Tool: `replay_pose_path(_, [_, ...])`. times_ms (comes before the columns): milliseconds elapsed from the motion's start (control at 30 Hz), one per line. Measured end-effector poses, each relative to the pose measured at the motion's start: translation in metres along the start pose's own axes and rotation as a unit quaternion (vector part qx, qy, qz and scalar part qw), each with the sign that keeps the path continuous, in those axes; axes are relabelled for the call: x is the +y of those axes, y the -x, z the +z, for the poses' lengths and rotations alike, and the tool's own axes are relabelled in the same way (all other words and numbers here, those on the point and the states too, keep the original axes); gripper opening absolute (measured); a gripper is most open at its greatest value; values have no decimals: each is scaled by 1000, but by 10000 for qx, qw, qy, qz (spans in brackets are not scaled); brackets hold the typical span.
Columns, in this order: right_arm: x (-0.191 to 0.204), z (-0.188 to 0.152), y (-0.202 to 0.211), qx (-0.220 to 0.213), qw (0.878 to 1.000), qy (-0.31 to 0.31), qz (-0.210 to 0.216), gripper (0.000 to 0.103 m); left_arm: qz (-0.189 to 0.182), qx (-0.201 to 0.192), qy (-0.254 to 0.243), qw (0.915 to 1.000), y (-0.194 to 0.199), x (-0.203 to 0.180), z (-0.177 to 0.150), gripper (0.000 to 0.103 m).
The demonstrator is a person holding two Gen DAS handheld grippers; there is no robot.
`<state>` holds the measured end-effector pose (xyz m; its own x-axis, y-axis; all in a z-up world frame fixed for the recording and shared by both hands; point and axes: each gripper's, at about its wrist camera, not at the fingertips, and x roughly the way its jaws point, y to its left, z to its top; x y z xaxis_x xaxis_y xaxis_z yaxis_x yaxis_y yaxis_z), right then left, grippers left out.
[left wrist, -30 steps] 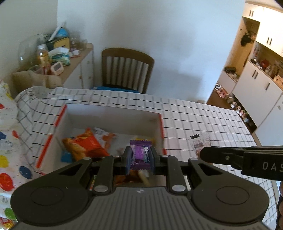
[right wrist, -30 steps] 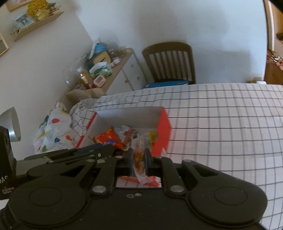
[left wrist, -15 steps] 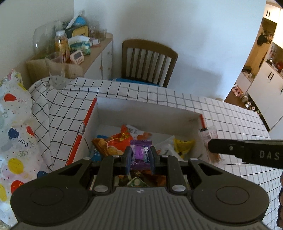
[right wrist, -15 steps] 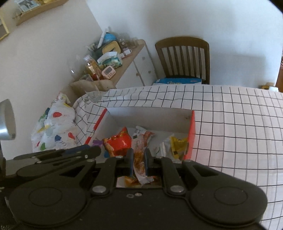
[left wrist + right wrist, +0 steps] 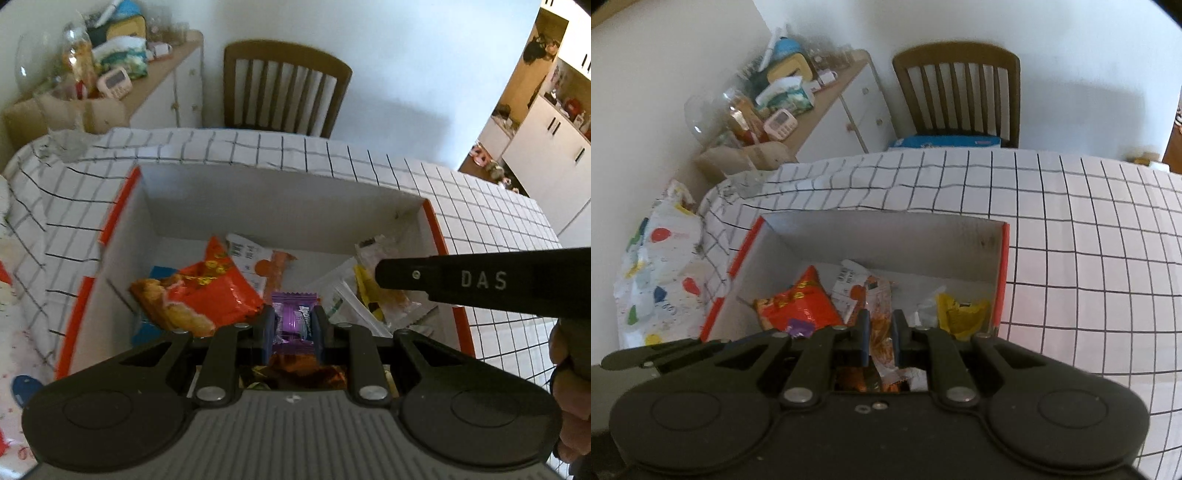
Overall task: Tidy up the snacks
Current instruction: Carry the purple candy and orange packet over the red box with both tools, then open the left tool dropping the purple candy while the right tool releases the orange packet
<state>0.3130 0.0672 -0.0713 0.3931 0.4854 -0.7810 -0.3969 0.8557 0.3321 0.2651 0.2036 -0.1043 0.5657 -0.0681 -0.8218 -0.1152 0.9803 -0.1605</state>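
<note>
Nearest in the left wrist view, the left gripper (image 5: 293,326) has its jaws clenched on a small purple candy packet (image 5: 294,320), held upright just above the near end of the open box (image 5: 280,199). In the right wrist view, the right gripper (image 5: 879,334) is clamped on a clear wrapper of orange snacks (image 5: 881,325), which hangs between the jaws over the same box; from the left camera that gripper shows as a black bar reaching in over the box's right side. Inside the box lie an orange-red chip bag (image 5: 207,291) at the left, a white and orange packet (image 5: 255,264) behind it, and a yellow packet (image 5: 960,312) with clear wrappers near the right wall. The box, white inside with red edges, sits on the tabletop (image 5: 1089,229) covered in a black-grid white cloth. Beyond the tabletop stand a wooden chair (image 5: 284,98) against the wall and, to its left, a white sideboard (image 5: 860,107) crowded with jars and packets.
</note>
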Motion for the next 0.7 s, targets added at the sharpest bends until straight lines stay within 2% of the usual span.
replay_pose_path(233, [-10,0,-23,198,9997,-53,-164,9,-37,297,-38,9995,-29,-7,-1,21])
replay_pose_path(467, [-18,-4,-33,365,9990,-109,-228,11,-5,471,-77,9989,-42,-10,-5,21])
replay_pose_path(633, [-22,-8,-32,430,9987,-139,-220,20,-70,578,53,9983,-42,-7,-4,22])
replay_pose_path(700, [-23,-11,-29,426,9987,-126,-234,20,-82,600,110,9981,-42,-5,-5,23])
